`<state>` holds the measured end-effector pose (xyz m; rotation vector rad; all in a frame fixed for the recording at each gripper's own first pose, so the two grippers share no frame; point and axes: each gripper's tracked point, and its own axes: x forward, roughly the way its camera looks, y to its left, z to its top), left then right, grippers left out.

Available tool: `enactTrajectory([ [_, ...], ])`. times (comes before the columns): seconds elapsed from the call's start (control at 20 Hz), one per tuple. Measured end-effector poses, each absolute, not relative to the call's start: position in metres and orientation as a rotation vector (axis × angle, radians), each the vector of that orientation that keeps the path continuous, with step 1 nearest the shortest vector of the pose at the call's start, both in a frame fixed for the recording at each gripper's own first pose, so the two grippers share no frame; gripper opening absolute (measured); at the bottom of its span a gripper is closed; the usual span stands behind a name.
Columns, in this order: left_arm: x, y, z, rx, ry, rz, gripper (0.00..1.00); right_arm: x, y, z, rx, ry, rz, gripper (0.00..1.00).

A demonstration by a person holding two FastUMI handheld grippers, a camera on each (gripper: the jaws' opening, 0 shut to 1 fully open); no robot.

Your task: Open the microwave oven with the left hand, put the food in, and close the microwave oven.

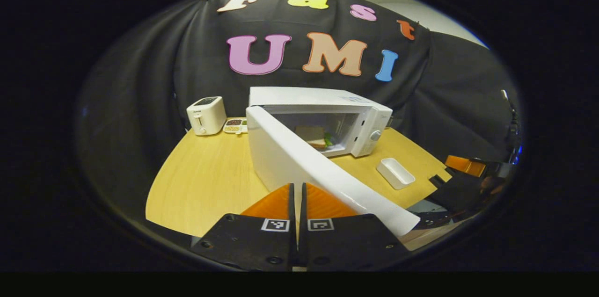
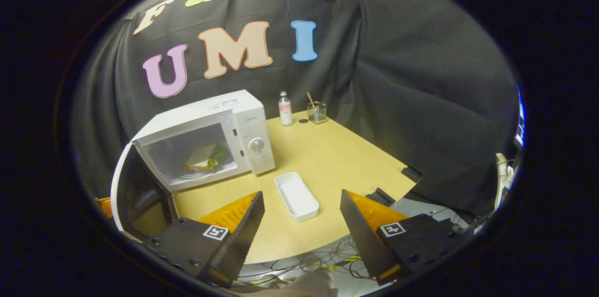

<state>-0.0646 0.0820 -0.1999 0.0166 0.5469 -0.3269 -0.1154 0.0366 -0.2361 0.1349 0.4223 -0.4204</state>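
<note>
Left gripper (image 1: 297,203) closed on nothing beside the open microwave door (image 1: 323,170), right gripper (image 2: 302,222) spread wide above the white tray (image 2: 296,195), sandwich (image 2: 203,157) inside the microwave (image 2: 206,135).

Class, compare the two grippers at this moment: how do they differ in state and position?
The left gripper is shut and empty; the right gripper is open and empty. The left gripper sits beside the open microwave door; the right gripper hovers before the white tray. Both point toward the microwave.
</note>
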Motion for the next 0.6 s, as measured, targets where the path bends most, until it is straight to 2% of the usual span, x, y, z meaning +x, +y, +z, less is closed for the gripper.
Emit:
enactTrajectory([
  [0.4, -0.024, 0.018, -0.192, -0.014, 0.501, -0.299, 0.0, -0.091, -0.022, -0.232, 0.114, 0.449, -0.367, 0.94],
  [0.45, -0.018, 0.009, -0.192, -0.02, 0.494, -0.297, 0.02, -0.088, -0.029, -0.229, 0.11, 0.438, -0.363, 1.0],
  [0.5, -0.012, 0.002, -0.193, -0.023, 0.487, -0.294, 0.0, -0.083, -0.036, -0.225, 0.106, 0.425, -0.359, 0.93],
  [0.6, -0.002, -0.013, -0.193, -0.031, 0.47, -0.288, 0.0, -0.074, -0.048, -0.219, 0.093, 0.406, -0.35, 0.93],
])
